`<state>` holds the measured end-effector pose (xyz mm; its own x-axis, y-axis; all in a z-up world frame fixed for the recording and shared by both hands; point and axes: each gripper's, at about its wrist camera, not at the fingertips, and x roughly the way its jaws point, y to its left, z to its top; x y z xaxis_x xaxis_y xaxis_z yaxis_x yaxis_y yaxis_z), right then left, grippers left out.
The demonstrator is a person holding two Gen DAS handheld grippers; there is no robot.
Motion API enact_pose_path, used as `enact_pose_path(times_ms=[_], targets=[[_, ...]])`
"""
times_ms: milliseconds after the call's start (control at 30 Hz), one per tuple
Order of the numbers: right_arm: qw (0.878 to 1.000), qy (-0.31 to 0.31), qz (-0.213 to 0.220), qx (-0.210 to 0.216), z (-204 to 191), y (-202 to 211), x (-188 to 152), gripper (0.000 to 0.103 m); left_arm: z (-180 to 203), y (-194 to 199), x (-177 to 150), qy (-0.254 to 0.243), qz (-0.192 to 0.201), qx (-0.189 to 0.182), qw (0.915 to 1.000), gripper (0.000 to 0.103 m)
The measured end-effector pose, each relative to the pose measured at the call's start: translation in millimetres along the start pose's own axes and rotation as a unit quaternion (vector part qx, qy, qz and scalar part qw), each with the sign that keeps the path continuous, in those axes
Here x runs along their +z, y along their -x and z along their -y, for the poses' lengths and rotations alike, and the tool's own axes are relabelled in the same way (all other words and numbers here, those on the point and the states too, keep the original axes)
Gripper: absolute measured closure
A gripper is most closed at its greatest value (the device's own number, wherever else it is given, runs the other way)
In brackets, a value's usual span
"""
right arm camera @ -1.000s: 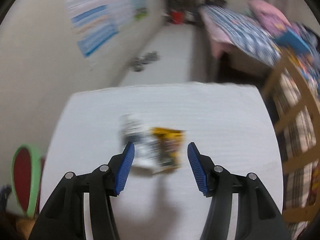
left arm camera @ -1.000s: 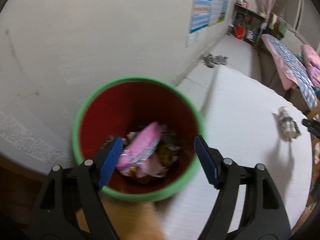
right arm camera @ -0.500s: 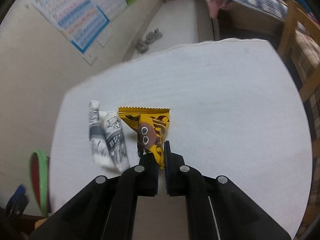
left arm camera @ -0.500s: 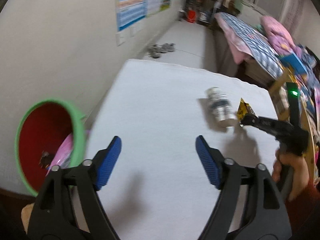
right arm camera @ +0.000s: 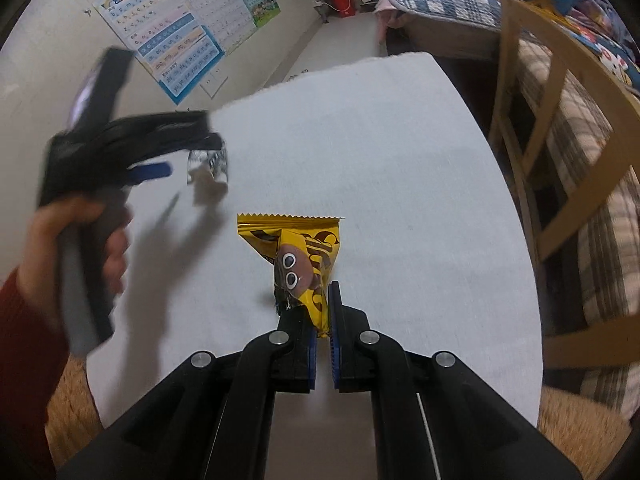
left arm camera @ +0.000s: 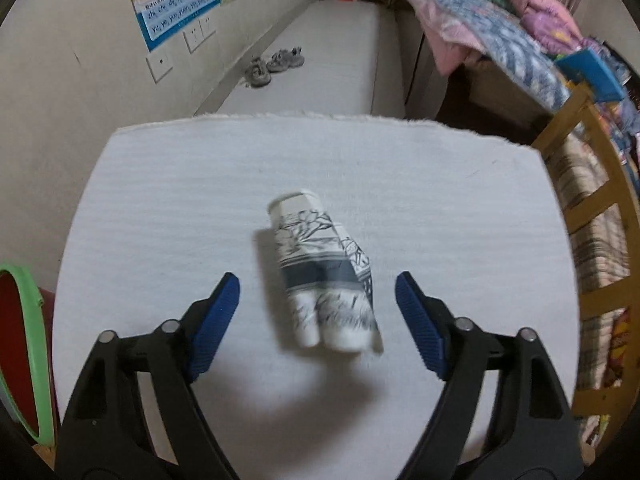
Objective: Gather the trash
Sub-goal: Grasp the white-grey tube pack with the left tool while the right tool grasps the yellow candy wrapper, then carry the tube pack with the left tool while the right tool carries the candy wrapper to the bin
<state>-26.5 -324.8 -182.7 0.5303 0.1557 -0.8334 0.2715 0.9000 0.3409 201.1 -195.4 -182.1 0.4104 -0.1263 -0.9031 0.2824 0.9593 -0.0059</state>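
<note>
Your right gripper (right arm camera: 322, 316) is clamped on the yellow foil snack wrapper (right arm camera: 304, 256), held just above the white foam-covered table (left arm camera: 180, 200). Your left gripper (left arm camera: 318, 300) hovers over the crushed white paper cup with grey print (left arm camera: 320, 268), jaws closing, pads (left arm camera: 216, 320) not touching it.

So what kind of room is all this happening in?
Most likely a bedroom in a home: a bed piled with quilts, children's learning posters on the wall, and shoes left on the floor beyond the white-covered table.
</note>
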Motion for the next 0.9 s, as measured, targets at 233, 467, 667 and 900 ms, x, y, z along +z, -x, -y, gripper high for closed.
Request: enact_pose_path(times_ms=[233,467,667,900], targets=[[1.000,-0.013,0.012,-0.003,9.9,12.6,-6.3,0.098,-7.0,-0.8,-5.2,0.000,-0.014,0.001,0.9999,0.056],[0.999,-0.005,0.032,-0.006,0.8,26.9,-3.2,0.098,-25.0,61.4,-37.9,-0.007,0.037,0.007,0.9993,0.056],[0.999,0.024,0.034,0.008,-30.9,35.4,-8.2,0.098,-47.6,118.5,-75.2,-0.013,0.077,0.023,0.9967,0.056],[0.997,0.066,0.038,0.027,-77.6,47.4,-16.1,0.098,-77.9,163.1,-111.6,0.008,0.111,0.047,0.9927,0.056]])
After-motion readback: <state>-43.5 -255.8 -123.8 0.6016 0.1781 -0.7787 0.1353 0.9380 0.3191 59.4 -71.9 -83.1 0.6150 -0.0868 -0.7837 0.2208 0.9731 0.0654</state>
